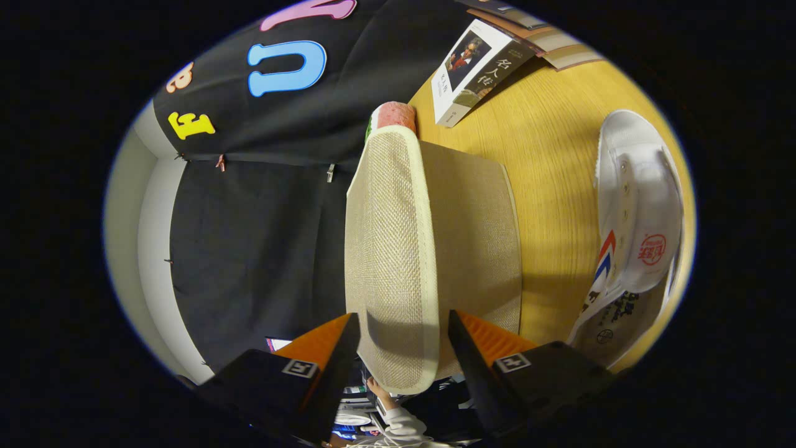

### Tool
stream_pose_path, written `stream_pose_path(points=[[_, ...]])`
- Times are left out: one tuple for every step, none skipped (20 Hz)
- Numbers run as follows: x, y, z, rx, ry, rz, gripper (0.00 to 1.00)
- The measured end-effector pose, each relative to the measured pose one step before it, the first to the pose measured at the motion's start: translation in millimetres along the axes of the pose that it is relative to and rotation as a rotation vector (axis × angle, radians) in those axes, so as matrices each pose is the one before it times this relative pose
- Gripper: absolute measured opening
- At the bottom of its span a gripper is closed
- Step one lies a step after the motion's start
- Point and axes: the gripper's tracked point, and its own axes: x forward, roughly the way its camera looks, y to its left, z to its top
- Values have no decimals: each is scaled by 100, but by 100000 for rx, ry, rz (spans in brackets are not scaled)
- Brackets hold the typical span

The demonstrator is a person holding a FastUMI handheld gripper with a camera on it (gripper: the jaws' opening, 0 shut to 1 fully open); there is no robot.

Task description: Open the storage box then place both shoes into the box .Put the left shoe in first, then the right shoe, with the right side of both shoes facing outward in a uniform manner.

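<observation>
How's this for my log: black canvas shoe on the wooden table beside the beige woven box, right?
No: gripper view shows a white canvas shoe on the wooden table beside the beige woven box, its flap between fingers of the gripper.

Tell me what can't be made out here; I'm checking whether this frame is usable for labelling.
- Gripper view: the storage box interior is hidden by its lid.
- Whether the gripper fingers press the lid: contact unclear.
- White shoe: left or right, cannot tell.
- Red object is mostly hidden behind the box.
</observation>
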Motion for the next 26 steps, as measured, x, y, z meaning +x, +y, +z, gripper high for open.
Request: stream_pose_path(points=[[-12, 4, -212, 1272, 1415, 37, 79], [-111, 81, -154, 1856, 1669, 678, 70], [-131, 36, 103, 1884, -55, -392, 69], [186, -146, 29, 1007, 779, -766, 60], [-174, 99, -10, 720, 488, 91, 60], [54, -70, -98, 874, 1511, -121, 56], [-71, 5, -133, 1441, 1345, 61, 56], [-35, 117, 91, 1676, 238, -304, 50], [-32, 155, 141, 410, -142, 285, 46], [117, 269, -61, 1706, -932, -1143, 36], [-203, 196, 254, 450, 23, -7, 25], [-129, 59, -64, -384, -1281, -1418, 19], [-4, 210, -139, -988, -456, -581, 13], [-142, 77, -189, -2123, -14, -613, 9], [53, -10, 22, -1328, -548, -533, 9], [-47, -60, 153, -227, -1405, -848, 9], [30, 47, 43, -480, -1138, -771, 9], [10, 46, 6, -474, -899, -1100, 9], [-62, 102, -55, -299, -801, -1330, 9], [23, 104, 59, -97, -747, -1328, 9], [-119, 224, -134, 180, -227, -1142, 9], [-49, 73, 3, 317, -917, -1977, 9], [-246, 313, 212, -384, -2047, -1213, 9], [-47, 499, 177, -1303, -2237, -564, 9], [-144, 737, 103, -1095, -1903, 342, 8], [-256, 1099, 61, 253, -1449, 1746, 8]])
